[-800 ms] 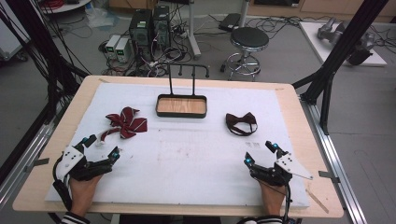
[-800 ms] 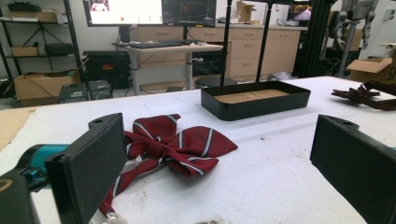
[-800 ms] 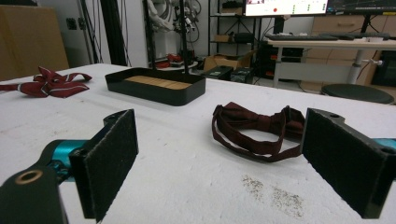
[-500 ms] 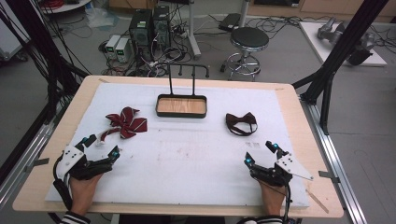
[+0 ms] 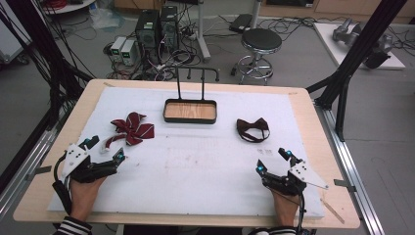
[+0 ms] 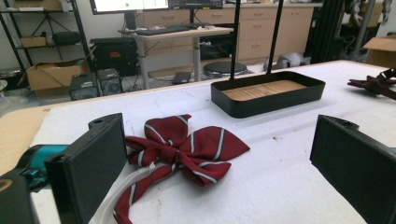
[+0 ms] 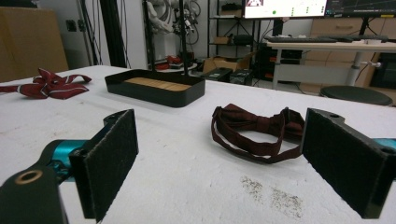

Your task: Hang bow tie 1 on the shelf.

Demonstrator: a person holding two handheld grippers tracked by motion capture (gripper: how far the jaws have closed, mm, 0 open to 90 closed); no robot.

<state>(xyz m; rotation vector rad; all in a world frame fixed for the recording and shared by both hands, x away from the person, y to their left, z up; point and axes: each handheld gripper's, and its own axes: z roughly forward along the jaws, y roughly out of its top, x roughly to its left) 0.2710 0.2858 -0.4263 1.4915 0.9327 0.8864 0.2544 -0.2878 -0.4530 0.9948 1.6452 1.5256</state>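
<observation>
A red striped bow tie [image 5: 131, 129] [image 6: 184, 149] lies on the white mat at the left, with a white strap trailing toward me. My left gripper [image 5: 104, 150] [image 6: 219, 168] rests on the mat just short of it, jaws wide open and nothing between them. A dark maroon bow tie [image 5: 253, 129] [image 7: 257, 130] with a looped band lies at the right. Some way short of it my right gripper [image 5: 273, 160] [image 7: 219, 163] sits open and empty. A black tray [image 5: 190, 111] [image 6: 266, 93] [image 7: 156, 87] with a wooden floor and a tall wire rack stands at the far middle.
The white mat [image 5: 195, 166] covers a wooden table [image 5: 313, 127]. Black frame posts [image 5: 352, 58] stand at the right and left corners. A stool [image 5: 262, 41] and computer boxes [image 5: 156, 24] are on the floor beyond the far edge.
</observation>
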